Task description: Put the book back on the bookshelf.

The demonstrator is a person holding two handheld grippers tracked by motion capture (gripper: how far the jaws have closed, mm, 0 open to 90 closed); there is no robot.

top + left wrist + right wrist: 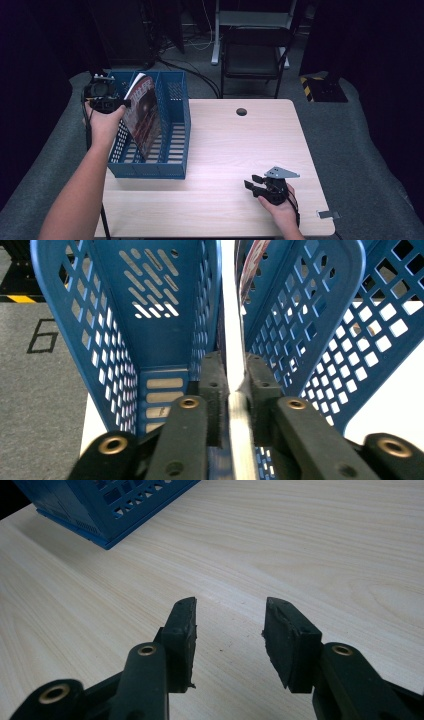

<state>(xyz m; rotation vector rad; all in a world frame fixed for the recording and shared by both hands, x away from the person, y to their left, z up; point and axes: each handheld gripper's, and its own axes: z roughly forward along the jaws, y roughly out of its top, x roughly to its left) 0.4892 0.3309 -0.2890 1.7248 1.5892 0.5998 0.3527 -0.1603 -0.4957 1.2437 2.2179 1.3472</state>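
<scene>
At the left of the high view the left gripper (116, 104) sits at the top edge of a magazine (142, 115) standing in the blue file rack (175, 130) on the bench (240, 150). The magazine is in the rack's left compartment, leaning, with its long axis running from the rack's floor near the person up and away towards the gripper, cover facing right. In the left gripper view its white edge (235, 370) runs straight ahead between the two jaws, which stand close on either side of it; whether the pads press on it I cannot tell. Further right, the right gripper (256, 184) rests low on the bare bench, well apart from the rack, its jaws (230, 630) standing apart with nothing between them
</scene>
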